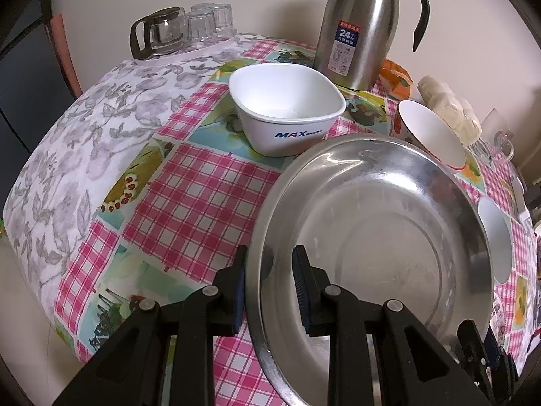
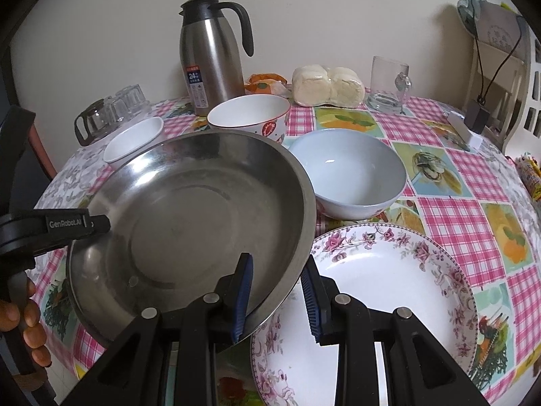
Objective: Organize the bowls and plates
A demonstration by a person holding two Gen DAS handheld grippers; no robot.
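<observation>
A large steel plate (image 1: 378, 237) is tilted over the table; it also shows in the right wrist view (image 2: 189, 216). My left gripper (image 1: 268, 287) straddles its left rim, jaws wide, pads not pressing it. My right gripper (image 2: 277, 299) straddles its right rim, jaws wide too. The left gripper's arm (image 2: 67, 225) reaches the plate's left edge. A floral plate (image 2: 389, 297) lies at front right, partly under the steel plate. Behind are a pale blue bowl (image 2: 351, 176), a red-patterned bowl (image 2: 250, 113) and a white square bowl (image 1: 287, 108).
A steel thermos jug (image 2: 211, 54) stands at the back. A glass pot and upturned glasses (image 1: 179, 30) sit at the back left. Wrapped buns (image 2: 328, 86) and a glass mug (image 2: 389, 84) are at the back right. A chair (image 2: 500, 77) stands right of the table.
</observation>
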